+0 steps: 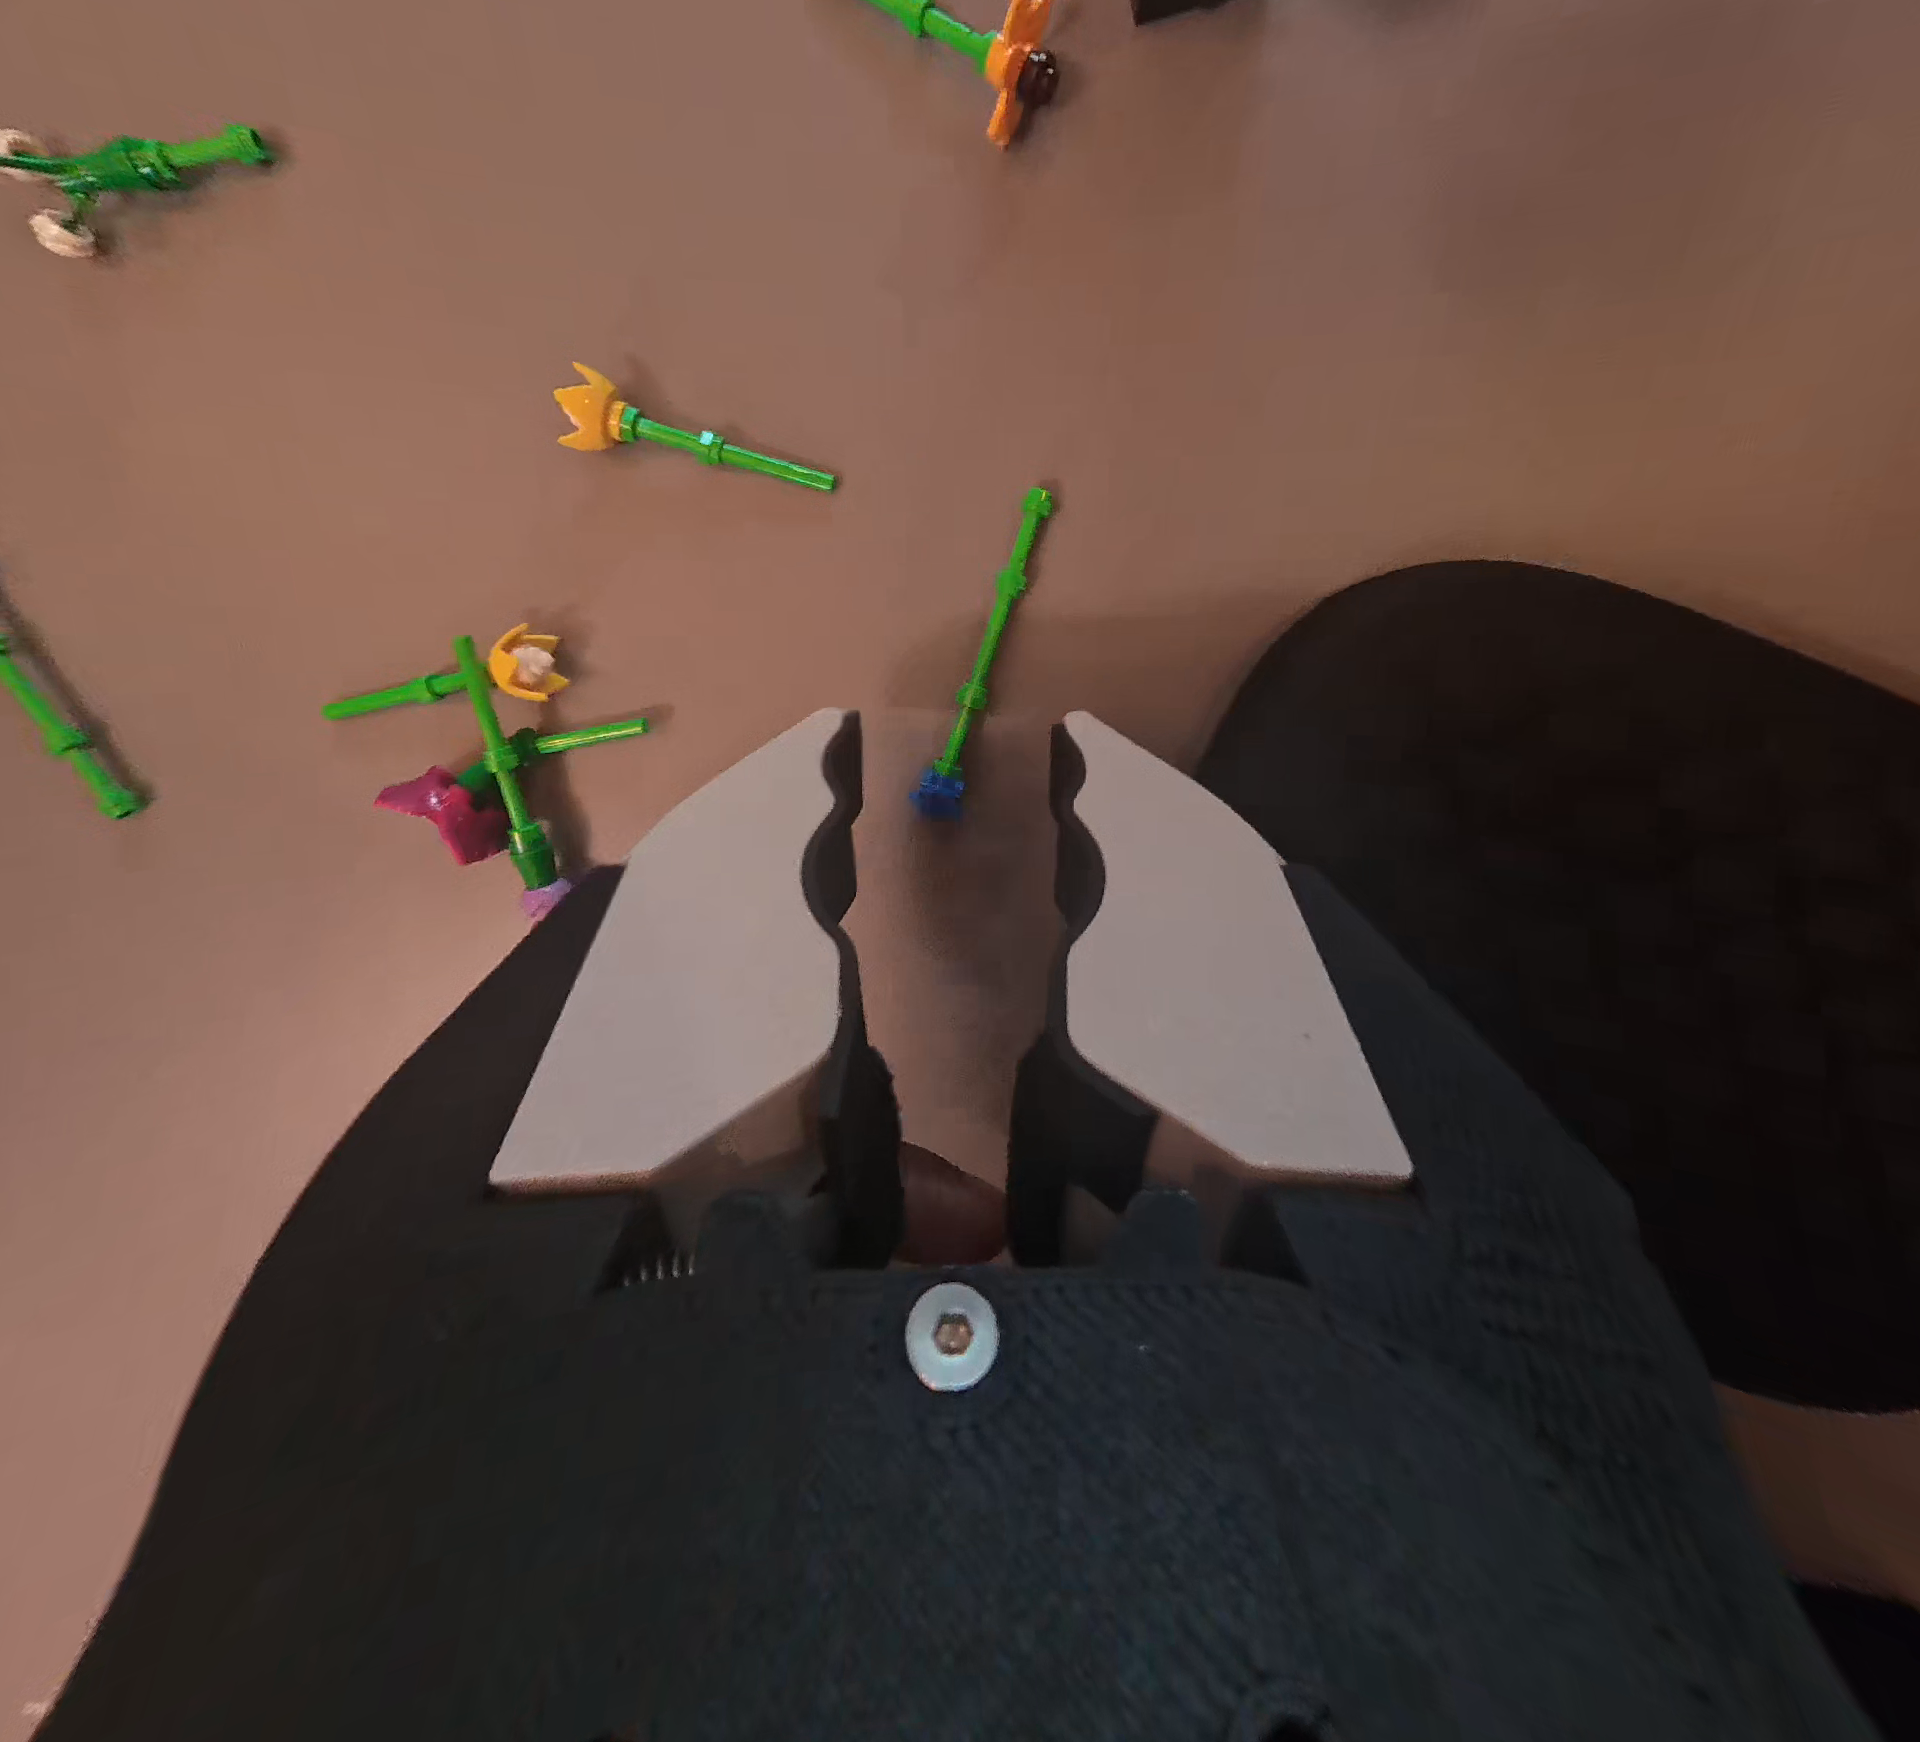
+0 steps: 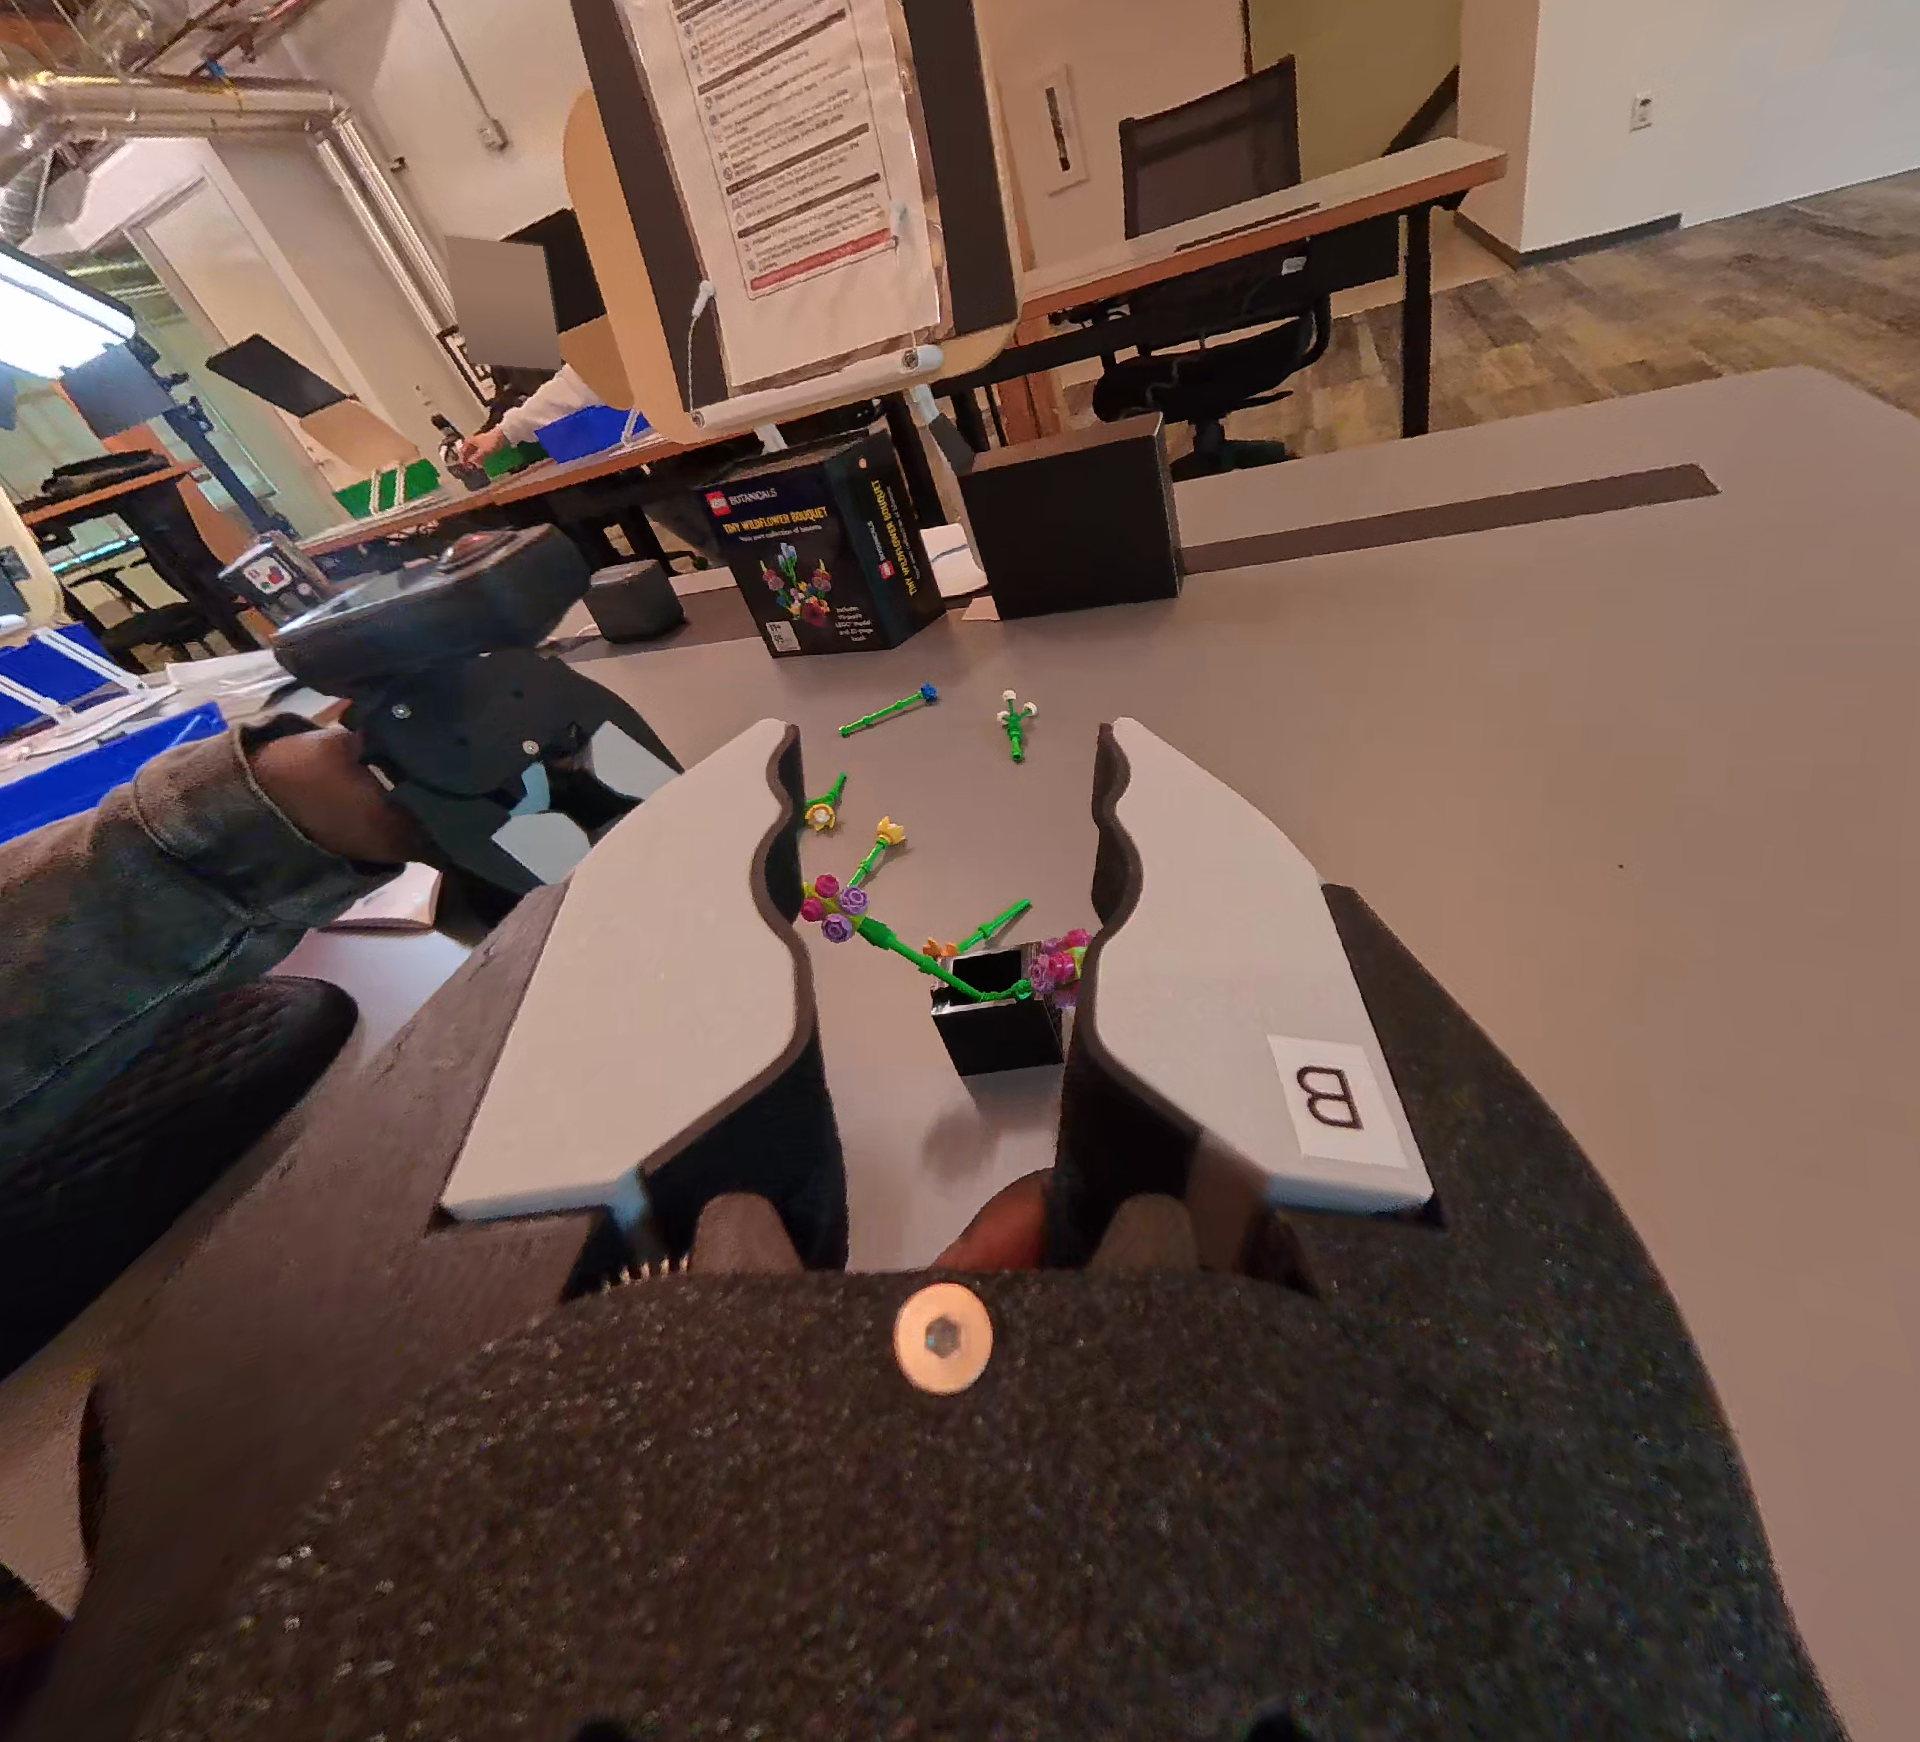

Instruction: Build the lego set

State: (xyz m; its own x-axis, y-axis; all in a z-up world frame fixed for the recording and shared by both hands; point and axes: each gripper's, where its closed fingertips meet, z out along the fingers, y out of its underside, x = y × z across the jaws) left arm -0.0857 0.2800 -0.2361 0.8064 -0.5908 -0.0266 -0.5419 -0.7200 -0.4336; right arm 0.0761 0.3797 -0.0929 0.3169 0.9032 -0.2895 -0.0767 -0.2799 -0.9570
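Left gripper [image 1: 954, 757] hangs over the surface [image 1: 1351, 342], jaws apart and empty, either side of the blue flower [image 1: 938, 790], probably lining up a pick; right gripper [image 2: 948, 788], jaws apart, waits above the vase [image 2: 995, 1027], which already holds stems.

Left gripper [image 1: 956, 726] fingers parted, right gripper [image 2: 948, 736] parted
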